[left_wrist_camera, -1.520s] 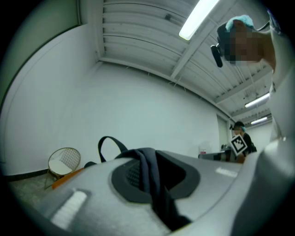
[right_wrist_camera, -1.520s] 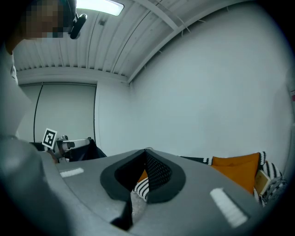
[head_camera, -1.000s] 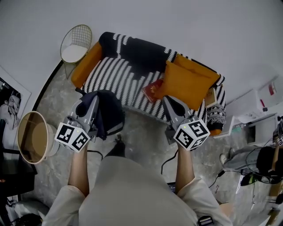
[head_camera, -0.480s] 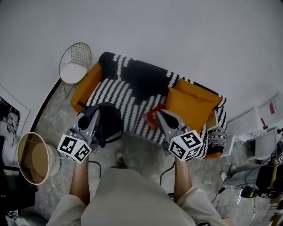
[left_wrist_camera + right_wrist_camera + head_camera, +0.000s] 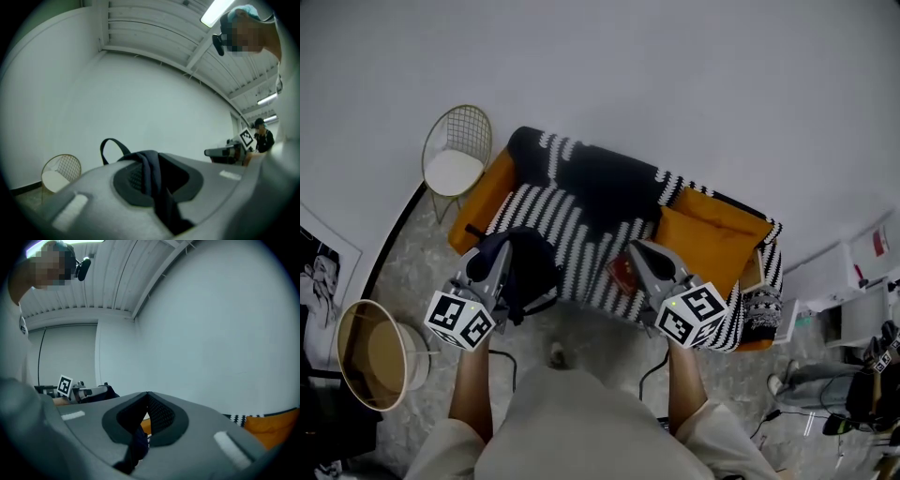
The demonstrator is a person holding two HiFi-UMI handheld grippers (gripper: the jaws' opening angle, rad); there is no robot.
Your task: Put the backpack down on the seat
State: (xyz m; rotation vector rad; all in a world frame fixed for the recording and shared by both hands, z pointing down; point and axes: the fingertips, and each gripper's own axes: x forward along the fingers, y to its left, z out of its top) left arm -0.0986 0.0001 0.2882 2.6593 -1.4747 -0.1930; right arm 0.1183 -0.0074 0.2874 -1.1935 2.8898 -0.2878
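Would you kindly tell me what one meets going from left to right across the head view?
Round basket → backpack → red book → orange cushion → white shelves.

You've closed in on the sofa (image 5: 581, 211): left gripper (image 5: 500, 251) and the backpack (image 5: 532, 267) now overlap its front-left seat edge, and the right gripper (image 5: 637, 249) reaches further over its seat.

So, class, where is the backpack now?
In the head view, the backpack hangs on the left, from the left claw, in front of the left end of the striped sofa, not yet on its seat.
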